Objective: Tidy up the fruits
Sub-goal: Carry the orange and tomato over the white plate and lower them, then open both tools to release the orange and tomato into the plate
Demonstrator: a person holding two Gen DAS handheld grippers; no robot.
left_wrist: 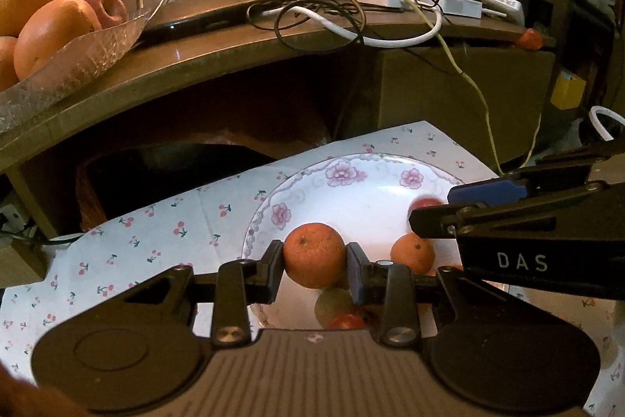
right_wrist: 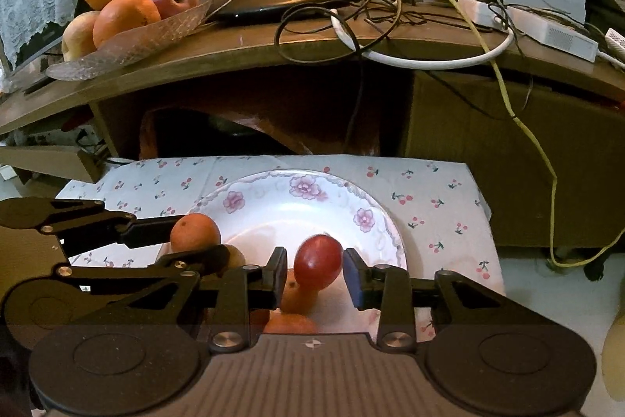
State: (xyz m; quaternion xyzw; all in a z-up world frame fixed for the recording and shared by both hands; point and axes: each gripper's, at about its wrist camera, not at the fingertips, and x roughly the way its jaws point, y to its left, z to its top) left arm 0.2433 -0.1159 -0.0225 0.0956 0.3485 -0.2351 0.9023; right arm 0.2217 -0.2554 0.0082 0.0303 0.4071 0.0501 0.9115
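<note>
Left gripper [left_wrist: 315,266] clamps tangerine [left_wrist: 314,255] | right gripper [right_wrist: 314,270] clamps red fruit [right_wrist: 317,262] | plate [right_wrist: 273,210] fruits half-hidden

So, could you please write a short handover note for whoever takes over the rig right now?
Left claw: shut on a mandarin, held over the floral plate.
Right claw: around a red grape tomato, with a small gap at the blue pad; grip not confirmed.
On the plate: another mandarin and a few small fruits beneath the claws.
Glass dish on the shelf already holds oranges and apples.
Left: place both held fruits, then clear the rest of the plate.
</note>
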